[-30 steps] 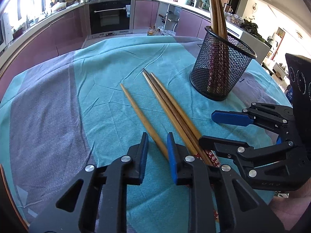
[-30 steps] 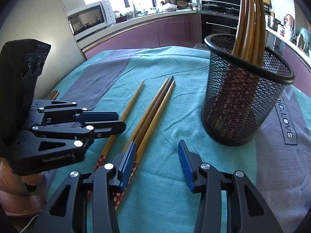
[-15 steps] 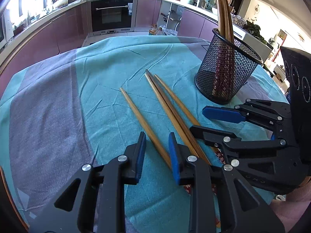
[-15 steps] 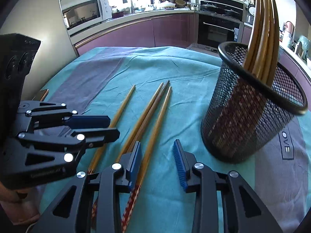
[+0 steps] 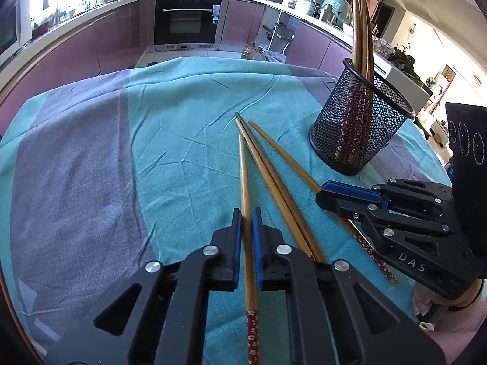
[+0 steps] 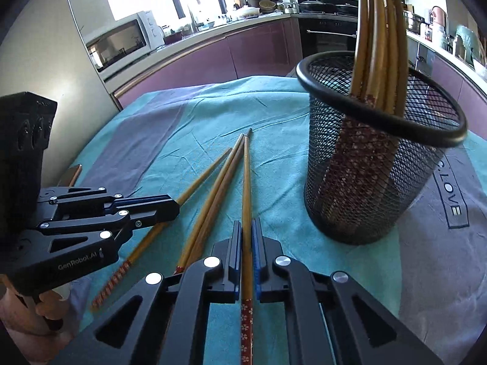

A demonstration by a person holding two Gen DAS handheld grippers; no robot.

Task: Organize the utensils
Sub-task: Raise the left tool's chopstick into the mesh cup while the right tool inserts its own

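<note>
On the counter [image 5: 182,106]: both grippers clamped on chopsticks.
Left gripper [image 5: 247,213] grips one chopstick [image 5: 244,176]; right gripper [image 6: 246,226] grips another chopstick [image 6: 246,182], floral-ended; only the right view shows the microwave [image 6: 121,42].

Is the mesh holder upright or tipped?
Upright: the mesh holder stands on its base on the tablecloth, chopsticks standing in it.

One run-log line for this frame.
left claw: shut on wooden chopstick | right claw: shut on another | black mesh holder: upright
</note>
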